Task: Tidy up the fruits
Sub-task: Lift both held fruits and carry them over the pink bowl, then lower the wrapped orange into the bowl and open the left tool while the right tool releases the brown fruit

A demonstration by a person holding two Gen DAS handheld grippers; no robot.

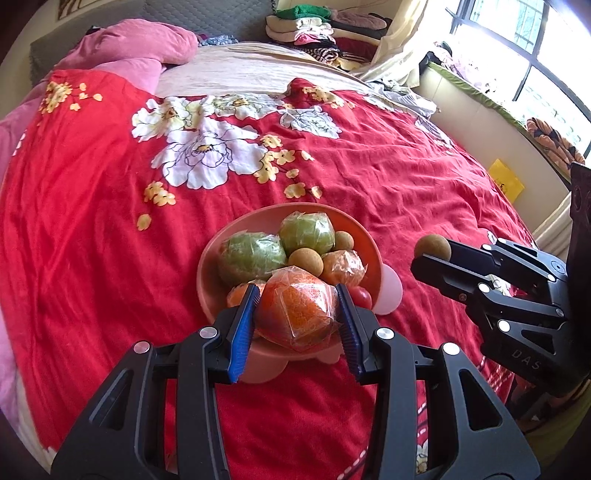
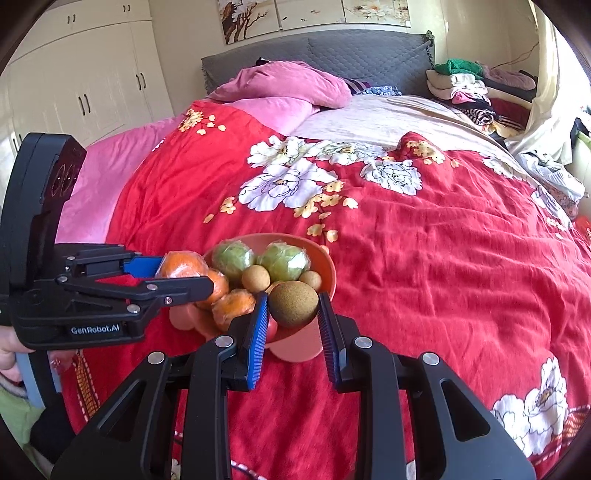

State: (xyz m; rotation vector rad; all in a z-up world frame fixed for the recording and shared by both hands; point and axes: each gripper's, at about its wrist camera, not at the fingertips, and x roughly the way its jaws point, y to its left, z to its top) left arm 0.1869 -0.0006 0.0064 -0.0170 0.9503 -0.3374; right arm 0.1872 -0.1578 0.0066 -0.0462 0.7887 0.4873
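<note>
1. Left gripper: jaws part-way apart and clamped on a wrapped orange. The blue ribbed pads press both sides of the crinkled clear film. The orange hangs over the near rim of the bowl.
2. Right gripper: jaws nearly closed and clamped on a small round brown fruit with a dull, rough skin. In the left wrist view this fruit sits at the fingertips, clear of the bowl on its right side.
3. Bowl: smooth salmon-pink plastic, round, with rounded lobes at its base. It stands on the bedspread.
4. Bowl contents: two green fruits in clear film, more wrapped oranges, two small brown balls, and one glossy red fruit at the right edge.
5. Bedspread: red cloth, creased, printed with white and yellow flowers.
6. Far end: pink pillow, grey quilted headboard, and folded clothes stacked by the window.
</note>
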